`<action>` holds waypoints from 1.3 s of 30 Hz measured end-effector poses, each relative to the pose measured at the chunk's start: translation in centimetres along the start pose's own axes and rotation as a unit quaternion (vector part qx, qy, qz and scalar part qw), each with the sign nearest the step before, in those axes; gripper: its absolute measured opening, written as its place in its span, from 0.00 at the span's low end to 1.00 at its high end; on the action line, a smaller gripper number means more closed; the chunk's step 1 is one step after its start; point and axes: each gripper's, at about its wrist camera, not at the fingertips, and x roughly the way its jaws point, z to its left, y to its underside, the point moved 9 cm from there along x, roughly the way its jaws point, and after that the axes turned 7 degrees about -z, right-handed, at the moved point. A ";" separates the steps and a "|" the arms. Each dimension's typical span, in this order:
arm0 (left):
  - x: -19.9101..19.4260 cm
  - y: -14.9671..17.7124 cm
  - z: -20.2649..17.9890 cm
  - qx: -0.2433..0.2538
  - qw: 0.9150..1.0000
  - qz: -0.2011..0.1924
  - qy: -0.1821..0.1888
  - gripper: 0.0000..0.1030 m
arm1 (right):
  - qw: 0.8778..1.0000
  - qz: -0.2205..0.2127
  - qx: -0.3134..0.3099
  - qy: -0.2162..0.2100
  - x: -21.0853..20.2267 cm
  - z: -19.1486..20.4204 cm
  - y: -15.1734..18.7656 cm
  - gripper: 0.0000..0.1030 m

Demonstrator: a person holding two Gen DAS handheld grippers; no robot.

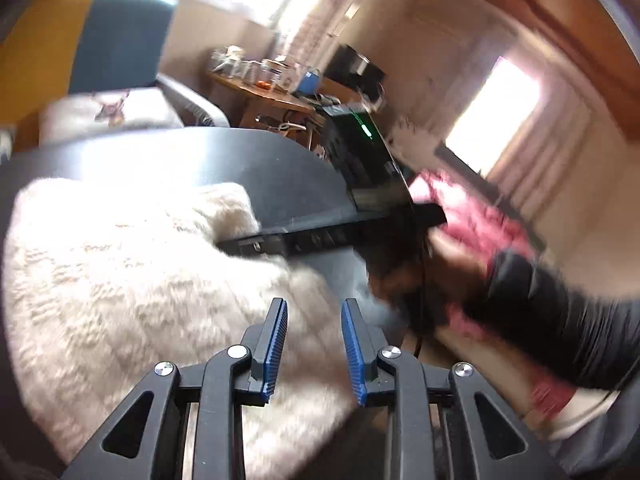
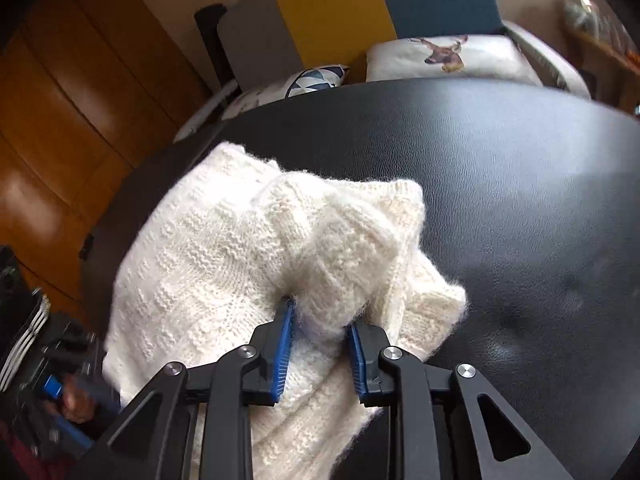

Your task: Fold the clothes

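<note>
A white knitted sweater (image 2: 208,248) lies bunched on the left half of a black leather-look table (image 2: 500,200). My right gripper (image 2: 320,316) is shut on a thick raised fold of it, one blue pad on either side. The left wrist view is blurred by motion. There the sweater (image 1: 120,280) fills the lower left. My left gripper (image 1: 315,308) hangs open above its right edge with nothing between the fingers. The right gripper's black body (image 1: 320,236) reaches in from the right, held by a hand in a dark sleeve (image 1: 540,312).
Beyond the table's (image 1: 260,160) far edge a sofa holds a deer-print cushion (image 2: 444,60) and a triangle-patterned one (image 2: 316,78). A wooden side table with jars (image 1: 264,80) stands further back. Wooden cabinet doors (image 2: 60,120) are on the left.
</note>
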 end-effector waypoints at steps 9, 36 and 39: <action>7.4 2.7 -1.7 0.103 0.990 0.076 -0.066 0.26 | 0.994 -0.017 0.082 -0.065 3.1 0.1 -0.3 0.26; -5.7 1.1 4.1 0.048 0.987 -0.042 -0.147 0.27 | 0.997 -0.050 -0.053 -0.030 5.5 12.0 -8.1 0.78; -5.4 2.9 2.7 0.067 0.988 -0.025 -0.135 0.28 | 0.995 -0.016 -0.052 -0.082 8.1 14.5 -9.5 0.78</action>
